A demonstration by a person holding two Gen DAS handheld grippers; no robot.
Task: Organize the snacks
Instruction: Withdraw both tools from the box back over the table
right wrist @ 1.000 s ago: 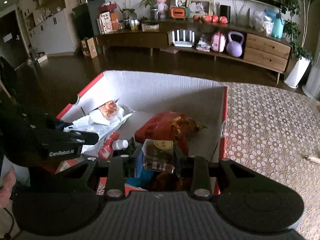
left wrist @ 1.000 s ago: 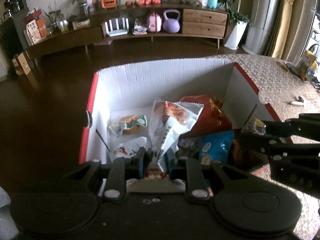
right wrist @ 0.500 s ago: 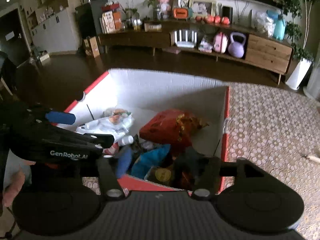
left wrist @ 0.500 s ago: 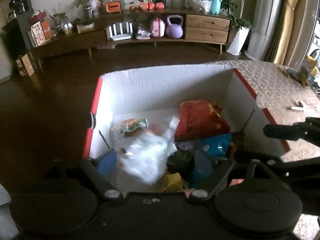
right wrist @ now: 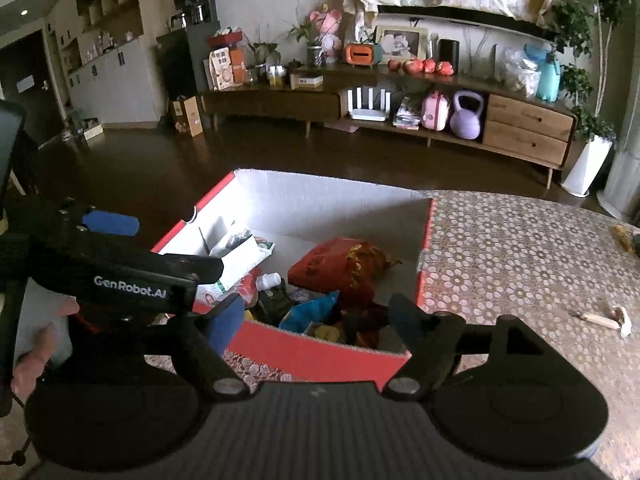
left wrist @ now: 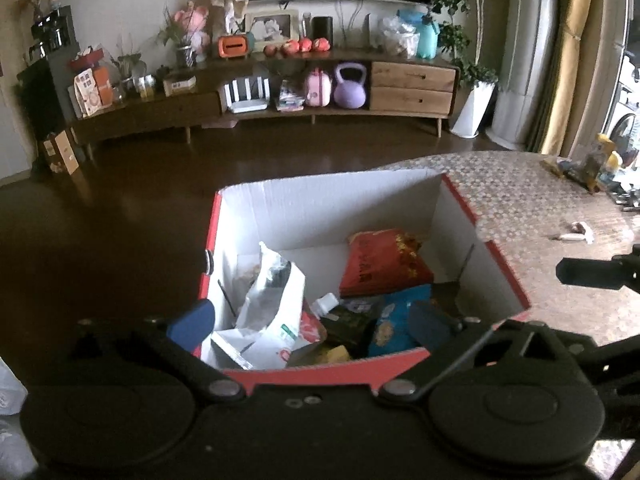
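Both tongs, left [left wrist: 308, 316] and right [right wrist: 316, 316], had just spread wide and held nothing above the box [left wrist: 320, 208]; snacks [left wrist: 384, 268] lay heaped below, where the upright white bag [left wrist: 276, 300] looked liable to topple.

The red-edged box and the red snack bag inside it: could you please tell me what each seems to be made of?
The box looks like corrugated cardboard: matte white inner walls with fine ribbing, red outside, folded flaps. The red snack bag seems to be thin plastic or foil film: it is creased, slightly shiny and printed with gold; which of the two I cannot tell.
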